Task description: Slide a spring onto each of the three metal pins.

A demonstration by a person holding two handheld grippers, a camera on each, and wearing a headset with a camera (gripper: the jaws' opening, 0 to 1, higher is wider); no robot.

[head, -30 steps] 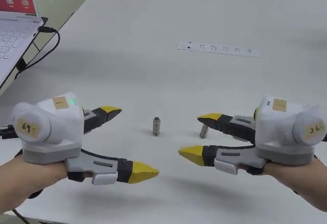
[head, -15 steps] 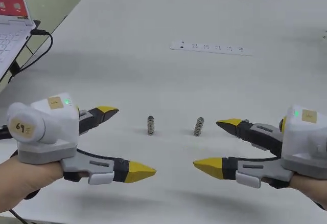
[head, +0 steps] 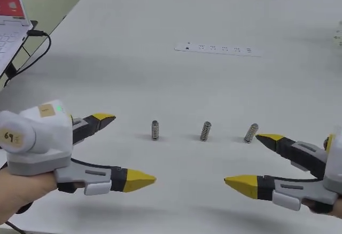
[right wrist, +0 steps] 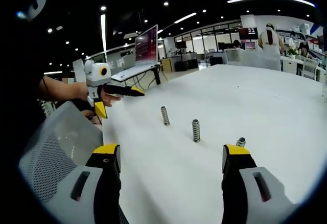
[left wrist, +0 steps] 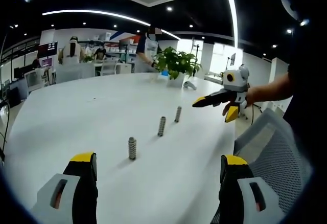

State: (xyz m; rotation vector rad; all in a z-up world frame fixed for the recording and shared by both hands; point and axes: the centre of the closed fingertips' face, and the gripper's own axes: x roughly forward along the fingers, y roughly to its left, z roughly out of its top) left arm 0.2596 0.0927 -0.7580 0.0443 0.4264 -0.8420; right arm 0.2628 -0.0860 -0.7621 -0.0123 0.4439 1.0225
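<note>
White table [head: 160, 73] of a big open office, seen from beside the person.

Nearest, at the front edge, both hands hold a tool. On the left, the left gripper [head: 132, 148] is low over the table with its jaws spread wide and nothing between them; the yellow tips point to the right and a bit away. On the right, the right gripper [head: 243, 158] is the same: jaws wide apart, nothing held, yellow tips pointing left. The two are well apart, with bare table between them.

Just past the tips, three springs stand in a row from left to right, approx. evenly spaced. The left spring [head: 155, 130] and the middle spring [head: 206, 131] stand upright. The right spring [head: 250, 133] leans a little to the right, and the far jaw tip of the right gripper is just beside it, not touching as far as I can see. Whether a pin is inside each spring I cannot tell for sure.

Farther, near the table centre, a white power strip [head: 218, 49] lies flat, parallel to the row. At the far left edge is an open laptop [head: 8, 20] w/ a black cable [head: 40, 49] hanging off the side.

Behind, in the left gripper view, a green plant [left wrist: 176, 63] stands on the table's far end, and some people are at desks under ceiling lights.
</note>
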